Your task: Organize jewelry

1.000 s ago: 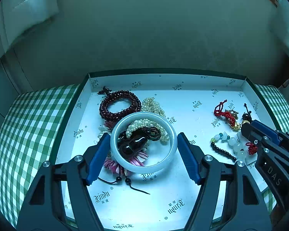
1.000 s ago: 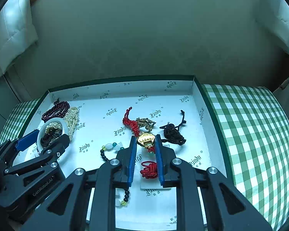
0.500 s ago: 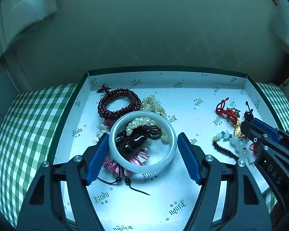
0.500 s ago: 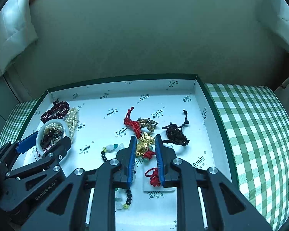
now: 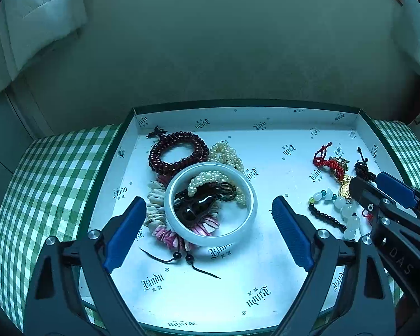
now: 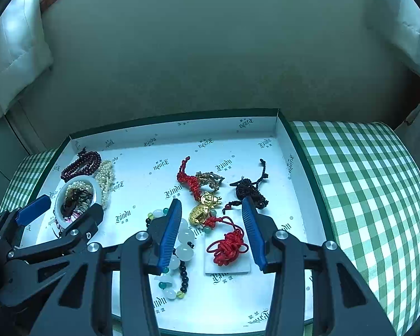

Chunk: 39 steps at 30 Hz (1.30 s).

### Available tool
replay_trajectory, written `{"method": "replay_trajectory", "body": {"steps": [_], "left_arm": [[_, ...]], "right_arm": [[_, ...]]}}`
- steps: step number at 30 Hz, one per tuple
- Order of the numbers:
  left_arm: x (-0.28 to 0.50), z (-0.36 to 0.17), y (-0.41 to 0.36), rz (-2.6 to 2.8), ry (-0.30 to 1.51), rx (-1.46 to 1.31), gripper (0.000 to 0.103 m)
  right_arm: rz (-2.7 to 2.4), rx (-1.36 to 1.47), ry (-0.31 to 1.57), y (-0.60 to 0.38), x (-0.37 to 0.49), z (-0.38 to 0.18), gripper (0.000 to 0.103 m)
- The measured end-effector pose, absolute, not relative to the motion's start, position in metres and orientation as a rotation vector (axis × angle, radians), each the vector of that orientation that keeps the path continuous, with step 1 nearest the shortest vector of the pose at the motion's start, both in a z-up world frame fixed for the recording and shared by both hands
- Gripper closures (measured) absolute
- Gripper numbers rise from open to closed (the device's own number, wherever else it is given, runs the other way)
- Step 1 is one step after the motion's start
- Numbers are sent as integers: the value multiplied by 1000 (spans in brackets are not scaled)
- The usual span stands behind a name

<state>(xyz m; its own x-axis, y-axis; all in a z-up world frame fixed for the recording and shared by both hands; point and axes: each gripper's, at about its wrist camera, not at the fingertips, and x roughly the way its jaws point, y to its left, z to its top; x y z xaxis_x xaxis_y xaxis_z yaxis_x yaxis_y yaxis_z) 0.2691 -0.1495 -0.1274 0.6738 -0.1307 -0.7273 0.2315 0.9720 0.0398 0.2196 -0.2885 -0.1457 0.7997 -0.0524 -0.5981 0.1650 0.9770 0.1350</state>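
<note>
Both grippers' jaws are opening, wider than before: left gripper (image 5: 207, 229) astride the bangle (image 5: 210, 239) at the tray's (image 5: 246, 117) left, untouched. Right gripper (image 6: 211, 229) frees the gold charm (image 6: 200, 214), near right. Bangle stiff, slick, probably fragile; grip its rim. Charm's cord limp.

The white bangle (image 5: 210, 238) hides, perhaps, half the shell bracelet (image 5: 156, 210).

Tray (image 5: 266, 117) centre bare; jewelry heap (image 5: 198, 190) left, charms (image 6: 207, 207) right.
</note>
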Motion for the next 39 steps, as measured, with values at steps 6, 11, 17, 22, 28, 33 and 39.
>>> {"method": "replay_trajectory", "body": {"steps": [6, 11, 17, 22, 28, 33, 39], "left_arm": [[263, -121, -145, -203, 802, 127, 11], [258, -117, -142, -202, 799, 132, 10], [257, -117, -132, -197, 847, 103, 10], [245, -105, -126, -190, 835, 110, 10], [221, -85, -122, -190, 815, 116, 10], [200, -71, -116, -190, 810, 112, 10], [166, -50, -107, -196, 814, 99, 10]], "right_arm": [[-126, 180, 635, -292, 212, -145, 49], [-145, 179, 624, -295, 200, -141, 40], [-168, 201, 633, -301, 188, -136, 37], [-171, 205, 631, -299, 177, -128, 37], [-164, 203, 630, -289, 165, -123, 37], [-168, 205, 632, -283, 152, -117, 37], [-173, 210, 621, -280, 126, -103, 36]]}}
